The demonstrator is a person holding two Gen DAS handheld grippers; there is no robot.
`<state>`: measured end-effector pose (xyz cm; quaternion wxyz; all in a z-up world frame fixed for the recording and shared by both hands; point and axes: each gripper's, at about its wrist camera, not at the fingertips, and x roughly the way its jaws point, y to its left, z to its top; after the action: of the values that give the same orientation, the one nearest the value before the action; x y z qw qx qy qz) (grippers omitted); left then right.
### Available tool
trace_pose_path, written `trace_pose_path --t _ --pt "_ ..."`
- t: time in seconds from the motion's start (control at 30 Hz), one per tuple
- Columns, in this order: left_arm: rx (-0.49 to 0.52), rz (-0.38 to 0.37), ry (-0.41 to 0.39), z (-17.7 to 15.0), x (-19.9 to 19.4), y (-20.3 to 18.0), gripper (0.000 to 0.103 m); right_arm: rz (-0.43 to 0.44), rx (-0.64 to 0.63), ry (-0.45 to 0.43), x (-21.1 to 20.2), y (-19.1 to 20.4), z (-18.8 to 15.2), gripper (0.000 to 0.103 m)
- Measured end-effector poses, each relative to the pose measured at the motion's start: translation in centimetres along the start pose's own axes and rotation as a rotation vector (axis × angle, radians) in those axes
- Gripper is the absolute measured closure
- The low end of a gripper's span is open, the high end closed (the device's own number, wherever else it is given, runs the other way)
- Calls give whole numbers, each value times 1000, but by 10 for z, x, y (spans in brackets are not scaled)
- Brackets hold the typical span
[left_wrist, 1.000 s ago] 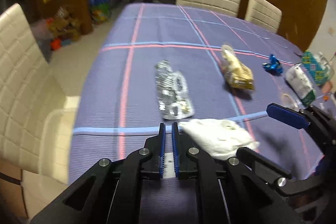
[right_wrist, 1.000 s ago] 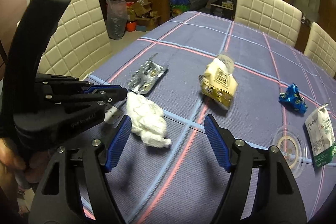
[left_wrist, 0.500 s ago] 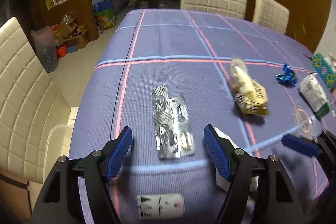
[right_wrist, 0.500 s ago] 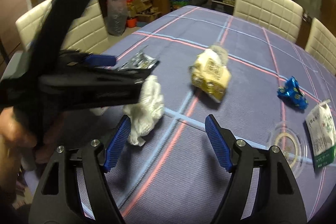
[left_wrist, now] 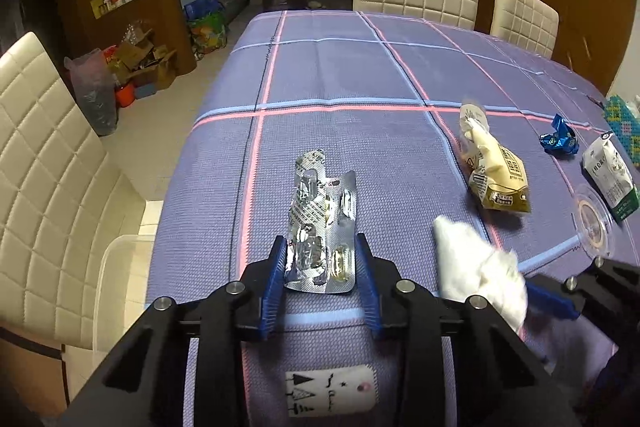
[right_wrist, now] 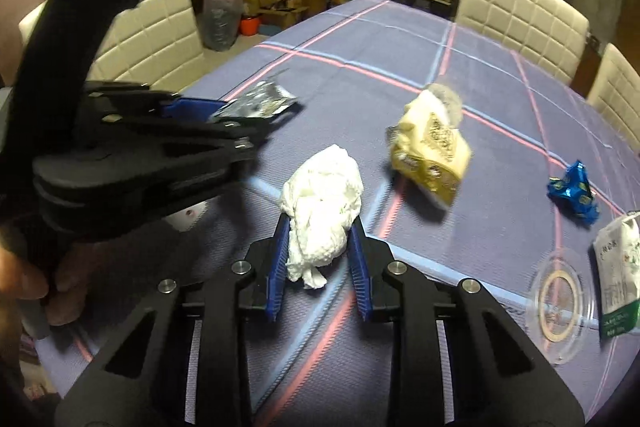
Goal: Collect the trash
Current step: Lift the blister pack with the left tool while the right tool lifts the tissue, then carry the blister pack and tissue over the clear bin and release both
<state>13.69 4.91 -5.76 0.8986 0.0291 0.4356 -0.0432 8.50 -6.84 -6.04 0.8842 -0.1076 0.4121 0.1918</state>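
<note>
Left gripper (left_wrist: 321, 269): jaws narrowed onto silver blister pack (left_wrist: 322, 223), near left of table (left_wrist: 340, 75), pinching its near end for removal. Right gripper (right_wrist: 319, 263): jaws closed around crumpled white tissue (right_wrist: 322, 211), gripped for collection. Awaiting pickup, rightward: yellow snack bag (right_wrist: 432, 151), blue wrapper (right_wrist: 573, 191), white-green packet (right_wrist: 618, 267).

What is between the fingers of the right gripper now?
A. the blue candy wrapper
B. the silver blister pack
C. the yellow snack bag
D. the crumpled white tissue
D: the right gripper has its blue fingers closed on the crumpled white tissue.
</note>
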Motion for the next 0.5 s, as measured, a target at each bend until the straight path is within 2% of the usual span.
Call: trace_pose_path --t 0.13,0.5 --pt "5 5 -31 -2 -13 0 71 -31 7 -31 -10 -5 3 73" --pt "12 44 -89 -10 -47 8 71 -26 -11 -72 -29 6 16 73"
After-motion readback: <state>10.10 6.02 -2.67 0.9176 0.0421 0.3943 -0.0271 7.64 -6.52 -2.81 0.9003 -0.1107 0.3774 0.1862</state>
